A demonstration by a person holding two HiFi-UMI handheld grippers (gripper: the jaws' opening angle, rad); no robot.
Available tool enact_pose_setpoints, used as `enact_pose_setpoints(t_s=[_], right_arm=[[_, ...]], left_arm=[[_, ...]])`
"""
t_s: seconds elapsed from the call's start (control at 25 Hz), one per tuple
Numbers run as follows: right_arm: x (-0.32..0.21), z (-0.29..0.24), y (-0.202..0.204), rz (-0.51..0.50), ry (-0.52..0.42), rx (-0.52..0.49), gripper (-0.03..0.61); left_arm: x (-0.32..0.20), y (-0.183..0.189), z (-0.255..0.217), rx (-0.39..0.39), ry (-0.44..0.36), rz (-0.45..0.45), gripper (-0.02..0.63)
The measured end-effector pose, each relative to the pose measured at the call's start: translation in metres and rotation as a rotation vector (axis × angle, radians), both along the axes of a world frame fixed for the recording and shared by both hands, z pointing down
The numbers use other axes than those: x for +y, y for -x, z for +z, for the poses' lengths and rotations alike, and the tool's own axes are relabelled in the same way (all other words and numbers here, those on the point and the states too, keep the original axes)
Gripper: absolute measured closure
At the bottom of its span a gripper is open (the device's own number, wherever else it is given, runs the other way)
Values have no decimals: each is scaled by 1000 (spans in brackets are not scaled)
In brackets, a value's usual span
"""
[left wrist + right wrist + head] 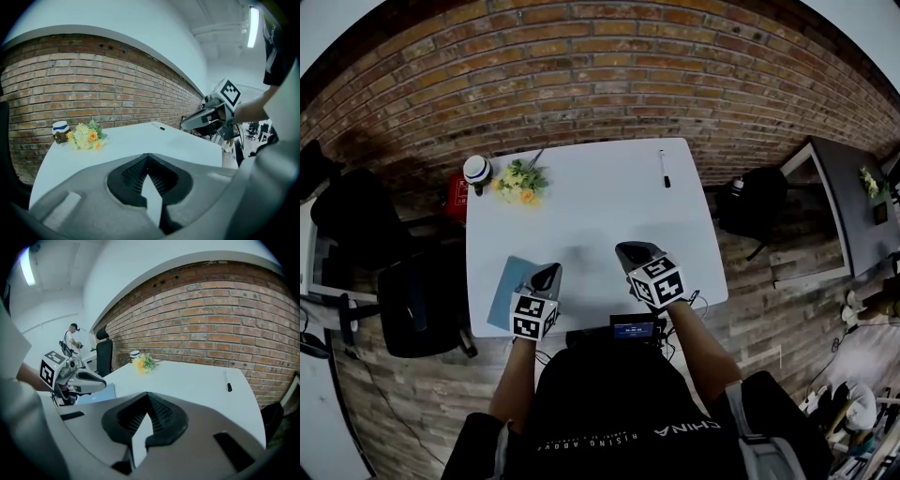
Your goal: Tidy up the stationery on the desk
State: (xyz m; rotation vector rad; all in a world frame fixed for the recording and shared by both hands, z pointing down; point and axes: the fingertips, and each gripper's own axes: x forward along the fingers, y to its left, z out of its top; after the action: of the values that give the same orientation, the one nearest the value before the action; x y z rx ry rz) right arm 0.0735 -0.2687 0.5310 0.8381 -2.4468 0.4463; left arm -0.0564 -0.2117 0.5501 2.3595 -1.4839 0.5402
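White rectangular worktop carries few items. A slim white marker pen with a black cap lies flat at the far right, near the right edge and well apart from both tongs. A pale blue flat notebook lies at the near-left corner, close to that edge. A yellow and white flower bunch sits at the far-left corner. A small dark jar with a white lid and blue band stands just beside the flowers, right at the edge. The left tongs are fully closed with nothing in them and hang over the near side, beside or partly over the notebook. The right tongs are also closed and empty, over bare worktop near the front. Main risk is the pen. It is round and thin, so if the tongs arrive closed or off-centre they would probably push it rather than grip it, and it could roll off the right side. A flat pen also leaves little room for the pads, so a shallow pinch may slip. A left-side sweep could drag the notebook off the near corner. Any reach toward the far left could tip the jar off or scatter the flowers. Neither item is secured yet, so tidying looks barely begun.
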Motion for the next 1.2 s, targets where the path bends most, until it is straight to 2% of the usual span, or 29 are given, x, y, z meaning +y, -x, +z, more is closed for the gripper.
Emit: enact_pose_setpoints(t_s=[0.68,0.92,1.08,1.2], right_arm=[[-9,0,0,-31,5,-15,571],[-6,2,-4,-81,21,-14,570],[-2,7,9,-145,34,-14,570],[2,16,32,-170,50,-10,569]], left_arm=[[-4,-1,-1,-23,14,-19,607],[-1,-4,-3,-31,27,-58,607],[5,13,-7,-31,28,-121,607],[15,40,-1,-46,49,-161,607]])
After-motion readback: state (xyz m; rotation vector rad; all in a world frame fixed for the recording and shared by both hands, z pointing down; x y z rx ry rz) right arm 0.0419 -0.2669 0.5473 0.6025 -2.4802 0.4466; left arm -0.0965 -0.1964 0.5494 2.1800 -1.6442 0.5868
